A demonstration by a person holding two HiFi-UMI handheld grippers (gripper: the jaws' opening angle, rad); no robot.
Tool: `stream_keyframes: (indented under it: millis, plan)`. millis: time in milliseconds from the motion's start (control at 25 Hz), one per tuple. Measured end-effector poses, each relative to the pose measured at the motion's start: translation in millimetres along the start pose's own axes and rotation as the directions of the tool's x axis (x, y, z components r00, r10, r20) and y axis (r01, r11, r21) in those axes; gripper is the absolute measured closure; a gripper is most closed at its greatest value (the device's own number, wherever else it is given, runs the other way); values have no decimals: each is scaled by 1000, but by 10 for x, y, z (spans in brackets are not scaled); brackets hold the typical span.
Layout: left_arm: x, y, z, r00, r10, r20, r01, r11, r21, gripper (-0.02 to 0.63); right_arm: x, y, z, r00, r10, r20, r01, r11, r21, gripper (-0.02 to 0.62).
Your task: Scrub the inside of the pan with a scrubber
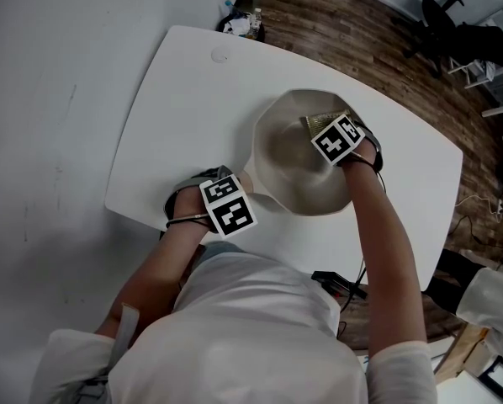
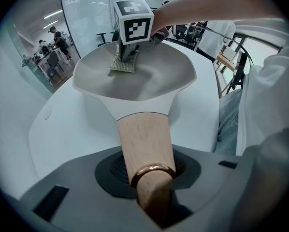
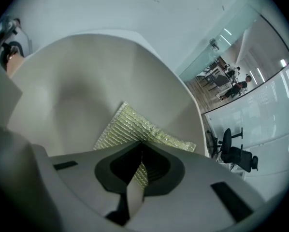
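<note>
Sitting on the white table (image 1: pixel 176 116), the pan (image 1: pixel 289 171) is gripped by the left gripper (image 2: pixel 151 192), whose jaws are clamped partway closed on its wooden handle (image 2: pixel 144 139). The right gripper (image 3: pixel 135 178) has its jaws pinched nearly together on the yellow-green scrubber (image 3: pixel 127 124), which lies against the pan's inside, on the side away from the handle.
</note>
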State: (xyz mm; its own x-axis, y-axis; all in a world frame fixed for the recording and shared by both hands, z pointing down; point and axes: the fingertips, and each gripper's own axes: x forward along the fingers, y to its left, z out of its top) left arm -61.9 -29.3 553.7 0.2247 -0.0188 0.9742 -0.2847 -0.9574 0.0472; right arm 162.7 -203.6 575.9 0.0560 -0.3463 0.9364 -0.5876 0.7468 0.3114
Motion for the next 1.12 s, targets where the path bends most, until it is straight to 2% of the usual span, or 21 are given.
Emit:
stream_keyframes:
  millis: [160,280,520,720,800,920,1120]
  plan:
    - [1,6,4,1000,-7,1,7,1000,6,474,-11,-52,165,997,23,79,-34,990,135,572]
    - [3,-13,17,1000,-14,2,14,1000,7,472,-19,-85,246,989,43,141,-78,965,251,572]
    - [9,-46,33,1000,-29,6,29,1000,9,472,-14,-134,352,965,60,254,-178,863,473,572]
    - [6,-48,45,999,-35,6,35,999,16,468,-25,-162,450,938,53,343,-252,782,569,572]
    - [7,-54,48,999,-35,4,35,999,19,466,-27,-155,490,920,55,388,-300,737,606,572]
    - [9,-60,47,999,-36,2,36,999,24,463,-29,-104,581,883,63,466,-391,648,654,572]
    - [8,-62,51,999,-38,2,38,999,29,460,-27,48,783,808,70,585,-544,468,696,572]
